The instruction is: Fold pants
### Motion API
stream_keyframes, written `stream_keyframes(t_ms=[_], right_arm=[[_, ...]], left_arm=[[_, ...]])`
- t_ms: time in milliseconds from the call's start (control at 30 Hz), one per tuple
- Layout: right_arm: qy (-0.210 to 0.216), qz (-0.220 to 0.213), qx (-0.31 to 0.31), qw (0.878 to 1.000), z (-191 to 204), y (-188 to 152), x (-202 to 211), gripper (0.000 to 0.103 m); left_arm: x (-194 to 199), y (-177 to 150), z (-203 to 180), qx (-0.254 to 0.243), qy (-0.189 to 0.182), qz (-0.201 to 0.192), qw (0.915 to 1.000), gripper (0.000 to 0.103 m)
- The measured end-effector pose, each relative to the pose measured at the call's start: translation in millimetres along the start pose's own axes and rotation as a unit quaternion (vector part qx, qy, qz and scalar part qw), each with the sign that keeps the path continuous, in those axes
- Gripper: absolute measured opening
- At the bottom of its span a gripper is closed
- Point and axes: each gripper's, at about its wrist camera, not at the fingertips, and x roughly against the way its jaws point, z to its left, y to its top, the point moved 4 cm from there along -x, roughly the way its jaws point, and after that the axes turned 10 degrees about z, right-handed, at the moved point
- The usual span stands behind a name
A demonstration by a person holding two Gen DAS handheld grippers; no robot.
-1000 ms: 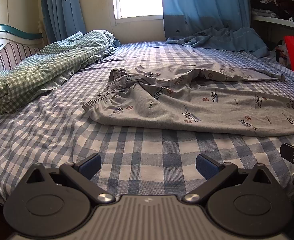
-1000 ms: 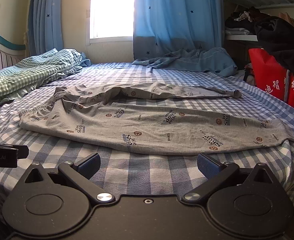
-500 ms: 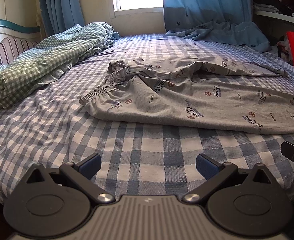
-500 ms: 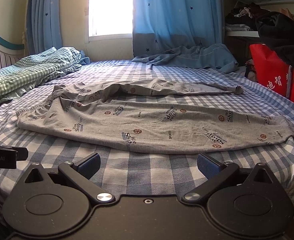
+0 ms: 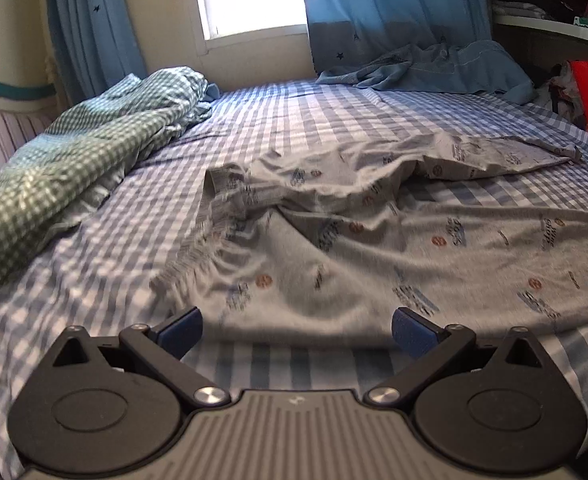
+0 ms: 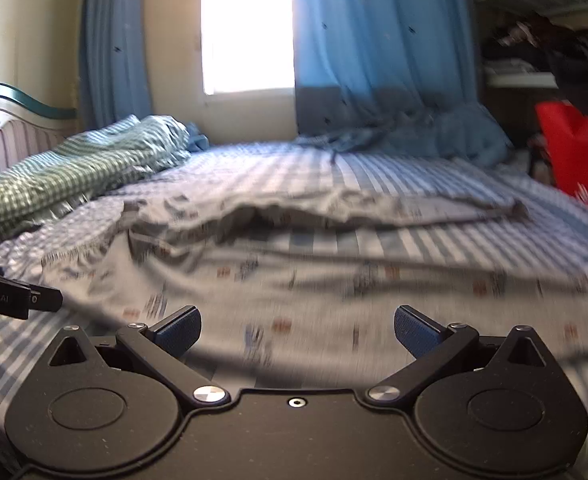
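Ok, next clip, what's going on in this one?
A person holding a two-finger tool in each hand is about to fold grey printed pants spread unfolded on a blue checked bed. The left tool and right tool are both open and empty, low over the pants' near edge. Nothing is gripped yet. A green checked blanket lies bunched to the left.

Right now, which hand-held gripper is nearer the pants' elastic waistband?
Left. The left hand-held gripper sits just short of the waistband; the right hand-held gripper faces the pant legs, farther along.
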Motion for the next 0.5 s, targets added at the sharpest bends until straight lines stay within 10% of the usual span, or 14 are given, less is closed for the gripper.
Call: stream_keyframes(t_ms=[233, 500], right_arm=[[0.097, 0.029, 0.085, 0.991, -67.9, 114.2, -97.8, 0.102], [0.070, 0.141, 0.148, 0.976, -131.3, 188.8, -284.2, 0.102]], left_arm=[[-86.9, 150.6, 45.0, -0.078, 0.035, -0.068, 0.9940, 0.103], [-245.4, 252.7, 69.5, -0.157, -0.013, -0.002, 0.9876, 0.103]])
